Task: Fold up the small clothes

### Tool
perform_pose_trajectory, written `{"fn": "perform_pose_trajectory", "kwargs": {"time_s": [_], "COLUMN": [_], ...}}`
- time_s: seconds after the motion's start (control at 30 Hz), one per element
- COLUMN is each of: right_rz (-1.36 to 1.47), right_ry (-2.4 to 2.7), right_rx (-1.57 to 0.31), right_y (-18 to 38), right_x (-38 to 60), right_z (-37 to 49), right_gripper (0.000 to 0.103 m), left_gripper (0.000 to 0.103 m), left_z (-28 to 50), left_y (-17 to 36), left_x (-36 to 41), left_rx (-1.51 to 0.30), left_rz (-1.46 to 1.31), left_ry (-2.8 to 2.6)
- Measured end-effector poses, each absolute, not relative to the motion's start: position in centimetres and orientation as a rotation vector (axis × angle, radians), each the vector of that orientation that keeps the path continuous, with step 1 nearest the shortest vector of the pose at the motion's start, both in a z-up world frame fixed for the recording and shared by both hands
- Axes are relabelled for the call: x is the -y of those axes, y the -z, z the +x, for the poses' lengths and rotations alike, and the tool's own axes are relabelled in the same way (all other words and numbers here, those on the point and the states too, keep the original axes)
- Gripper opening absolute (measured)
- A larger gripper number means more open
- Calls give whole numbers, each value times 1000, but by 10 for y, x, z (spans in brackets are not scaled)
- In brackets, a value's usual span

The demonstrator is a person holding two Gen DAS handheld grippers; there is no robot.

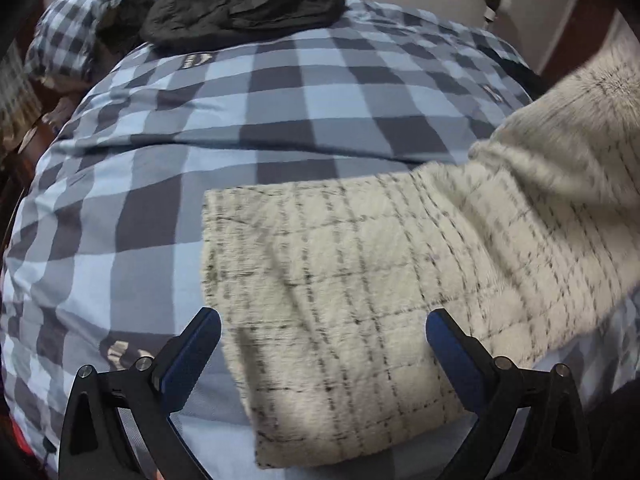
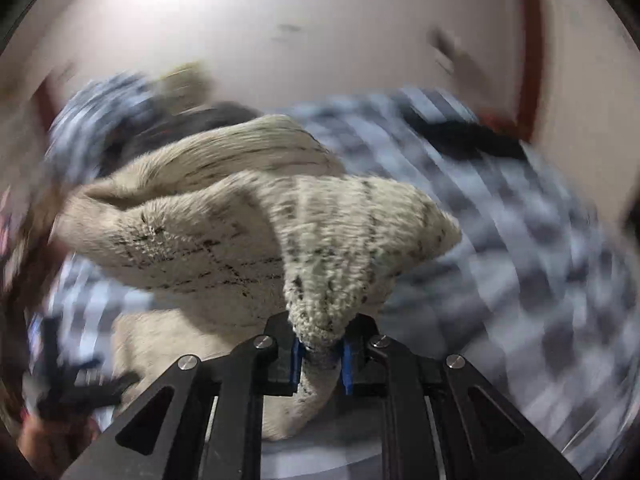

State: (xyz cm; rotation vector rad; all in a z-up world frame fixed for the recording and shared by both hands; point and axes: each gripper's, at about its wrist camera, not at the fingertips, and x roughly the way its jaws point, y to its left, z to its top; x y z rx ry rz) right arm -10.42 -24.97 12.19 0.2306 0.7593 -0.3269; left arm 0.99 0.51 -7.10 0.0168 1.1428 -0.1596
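One fold is half made: my right gripper [image 2: 320, 354] is pinched shut on a bunched edge of the cream fleece garment [image 1: 340, 320] and carries it lifted across the bed.

Half of that fuzzy cream garment, crossed with thin dark check lines, lies flat on the blue checked duvet [image 1: 240, 128]; the other half rises off to the right in the left wrist view. My left gripper [image 1: 322, 340] hangs above the flat part, jaws spread wide, holding nothing. I judge the lifted half has yet to be laid down and smoothed, and a black garment [image 1: 244, 8] waits crumpled at the far end. The right wrist view is badly smeared by motion, so I cannot tell what kind of garment this is, nor where its hems lie.
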Motion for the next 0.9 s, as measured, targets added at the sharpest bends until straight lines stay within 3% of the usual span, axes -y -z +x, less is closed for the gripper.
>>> {"fn": "perform_pose_trajectory", "kwargs": {"time_s": [0.03, 0.07, 0.13, 0.2, 0.23, 0.37, 0.4, 0.53, 0.67, 0.77, 0.87, 0.9], "right_rz": [308, 405, 740, 1038, 1011, 689, 639, 424, 204, 101, 74, 6], "right_ry": [403, 481, 629, 754, 774, 690, 557, 126, -64, -4, 245, 419], "right_rx": [-819, -915, -1128, -1112, -1030, -834, -799, -927, -1098, -1215, -1138, -1128], "right_y": [-103, -82, -27, -5, -20, -79, -86, -68, -18, 19, 6, 1], "right_x": [283, 313, 374, 408, 411, 367, 348, 267, 210, 220, 260, 276], "right_z": [-100, -95, -107, -137, -142, -122, -107, -41, 7, 18, 10, 8], "right_gripper": [14, 23, 24, 25, 28, 67, 72, 72, 72, 66, 63, 66], "left_gripper": [103, 103, 103, 103, 103, 103, 103, 103, 103, 103, 103, 103], "left_z": [10, 9, 6, 8, 9, 8, 8, 11, 22, 27, 26, 26], "left_y": [75, 77, 82, 87, 88, 79, 76, 72, 98, 121, 117, 117], "left_x": [-3, 0, 0, -3, -4, 0, 2, 22, 45, 51, 49, 45], "left_rx": [-1147, -1153, -1168, -1176, -1177, -1117, -1093, -1035, -1107, -1143, -1135, -1143], "left_rz": [34, 53, 70, 74, 76, 66, 58, 16, 63, 137, 168, 155], "left_ry": [166, 168, 165, 153, 146, 160, 178, 281, 301, 254, 242, 237]}}
